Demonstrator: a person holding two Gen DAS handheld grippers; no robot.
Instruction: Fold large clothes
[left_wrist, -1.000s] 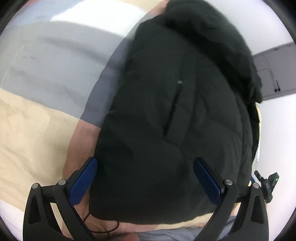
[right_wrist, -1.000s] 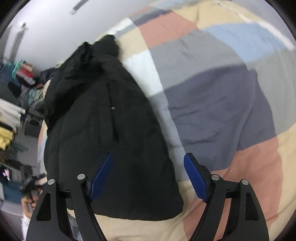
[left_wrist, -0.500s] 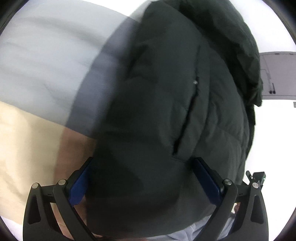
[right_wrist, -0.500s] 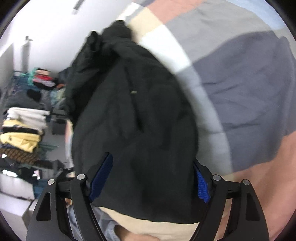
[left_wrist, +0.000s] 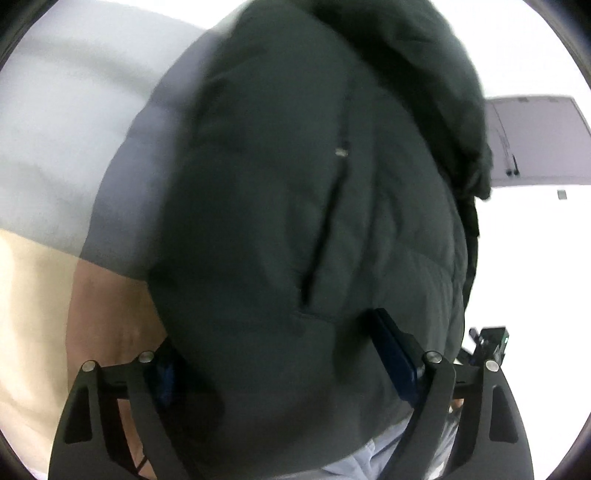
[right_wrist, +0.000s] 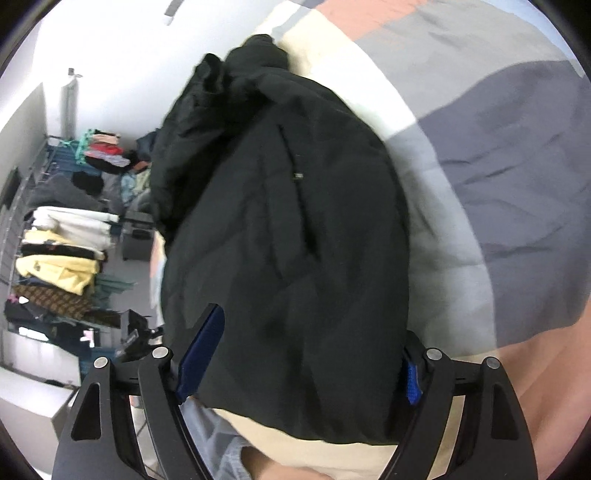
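Note:
A large black padded jacket (left_wrist: 295, 221) lies lengthwise on a patchwork bedspread (left_wrist: 55, 147), hood end far away; it also shows in the right wrist view (right_wrist: 288, 240). My left gripper (left_wrist: 280, 362) is open, its blue pads either side of the jacket's near hem, the left pad partly hidden by the fabric. My right gripper (right_wrist: 306, 354) is open too, straddling the same hem; its right pad (right_wrist: 412, 380) is mostly hidden behind the jacket's edge.
The bedspread (right_wrist: 498, 166) has grey, beige, pink and white patches. A rack of hanging clothes (right_wrist: 62, 258) stands beyond the bed at the left in the right wrist view. A grey door (left_wrist: 535, 140) is on the white wall.
Both grippers have moved forward and down onto the jacket's near hem, so the fabric now lies between the open pads. Both stay open.

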